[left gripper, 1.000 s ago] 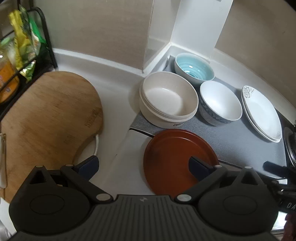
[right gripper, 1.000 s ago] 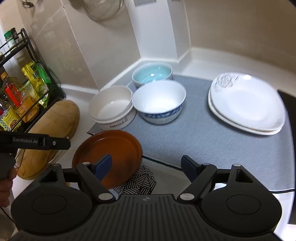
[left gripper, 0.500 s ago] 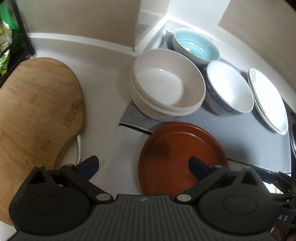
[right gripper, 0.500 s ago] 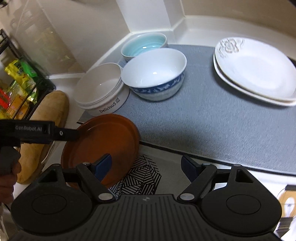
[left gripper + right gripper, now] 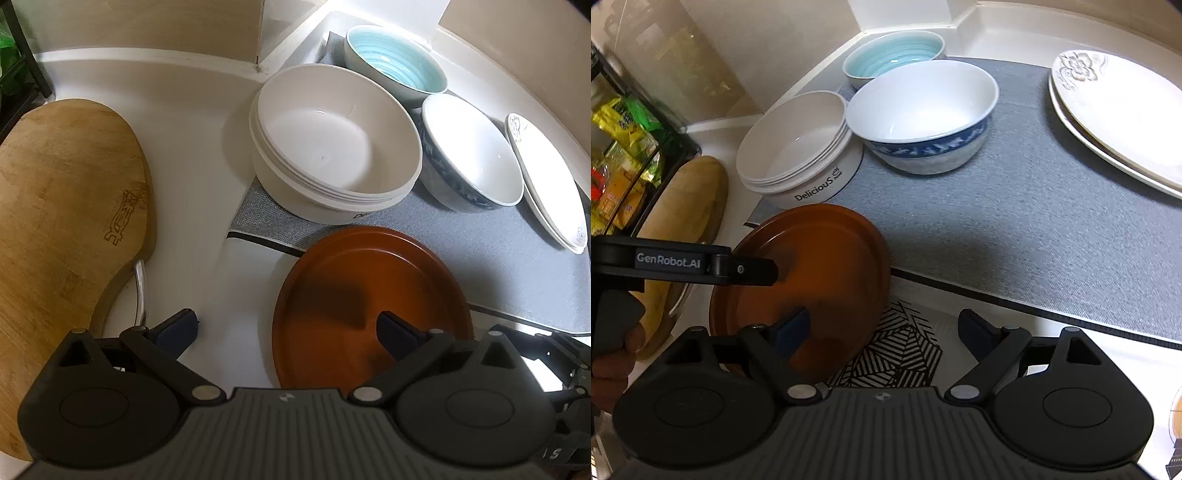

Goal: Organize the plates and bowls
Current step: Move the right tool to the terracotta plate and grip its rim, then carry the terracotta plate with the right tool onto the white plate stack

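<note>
A brown plate (image 5: 373, 295) lies at the near edge of the grey mat (image 5: 517, 258); it also shows in the right wrist view (image 5: 820, 266). My left gripper (image 5: 286, 326) is open, its right finger over the plate, its left finger over the counter. My right gripper (image 5: 886, 328) is open, its left finger over the plate's near edge. Behind stand stacked cream bowls (image 5: 332, 144), a blue-patterned bowl (image 5: 469, 155), a teal bowl (image 5: 395, 62) and stacked white plates (image 5: 546, 177).
A wooden cutting board (image 5: 62, 206) lies on the left of the counter. A black rack with packets and bottles (image 5: 624, 147) stands at the far left. A black-and-white patterned trivet (image 5: 901, 354) lies beside the brown plate. Walls close the corner behind the bowls.
Both grippers have moved forward and down toward the brown plate, which looms larger. Both stay open. No dish has moved.
</note>
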Available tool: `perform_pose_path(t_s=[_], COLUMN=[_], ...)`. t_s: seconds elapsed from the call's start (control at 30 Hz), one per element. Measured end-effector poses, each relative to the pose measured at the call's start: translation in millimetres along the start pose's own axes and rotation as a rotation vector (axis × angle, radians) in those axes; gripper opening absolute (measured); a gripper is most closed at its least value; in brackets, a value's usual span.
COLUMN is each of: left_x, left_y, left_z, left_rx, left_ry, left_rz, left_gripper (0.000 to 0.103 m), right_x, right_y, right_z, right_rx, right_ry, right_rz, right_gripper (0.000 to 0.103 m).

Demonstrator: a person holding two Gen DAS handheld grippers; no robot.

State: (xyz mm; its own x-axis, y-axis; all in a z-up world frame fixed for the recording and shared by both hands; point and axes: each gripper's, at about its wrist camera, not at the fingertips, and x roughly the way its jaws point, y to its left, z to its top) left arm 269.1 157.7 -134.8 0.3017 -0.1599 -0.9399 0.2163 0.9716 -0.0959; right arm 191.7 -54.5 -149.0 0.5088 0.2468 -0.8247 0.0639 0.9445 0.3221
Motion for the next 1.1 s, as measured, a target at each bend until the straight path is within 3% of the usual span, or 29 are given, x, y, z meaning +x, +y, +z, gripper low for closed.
perform_pose_path(t_s=[0.13,0.2,0.27,0.3,0.4,0.43,0.47,0.57,1.1], left_x=[-2.3,-5.7,-8.6,-8.7,-6.9,-5.4,-4.7,-7.6,-32.3], left_y=[-1.3,-5.5,-9.6,-10.2,-11.6,-11.2,-9.8,-9.3,-25.7], left_z=[-0.3,-2.0,-3.9,-4.2,-5.6,-6.2,-6.4,-8.2,-21.9], left_rx=[0.012,0.044,0.076,0.079,0.090,0.088,0.084,0.103,0.198], left_ry=[-0.019,-0.037,-0.035,-0.026,-0.038,-0.038,-0.038,-0.043,-0.108], left_rz=[-0.008,-0.013,-0.050,-0.075,-0.029,-0.019,-0.014,-0.015,-0.043], left_gripper=[0.102,0.092,0.070,0.063,0.041,0.037,0.029,0.020,0.018], right_x=[1.5,0.4,-0.6,-0.4,0.1,-0.1,-0.5,-1.5,-22.3], right_y=[4.3,5.5,6.4,6.4,5.5,4.2,1.8,-6.1,-13.3], right_z=[-0.2,-0.3,-0.4,-0.5,-2.9,-3.3,-3.4,-5.0,-10.7], right_rx=[-0.018,-0.027,-0.036,-0.036,-0.022,-0.018,-0.009,0.034,0.052], right_ry=[0.000,-0.002,0.002,0.007,0.009,0.006,0.004,0.002,-0.040], right_rz=[0.009,0.025,0.057,0.074,0.077,0.066,0.058,0.076,0.036], right_gripper=[0.089,0.074,0.047,0.044,0.028,0.018,0.016,0.015,0.014])
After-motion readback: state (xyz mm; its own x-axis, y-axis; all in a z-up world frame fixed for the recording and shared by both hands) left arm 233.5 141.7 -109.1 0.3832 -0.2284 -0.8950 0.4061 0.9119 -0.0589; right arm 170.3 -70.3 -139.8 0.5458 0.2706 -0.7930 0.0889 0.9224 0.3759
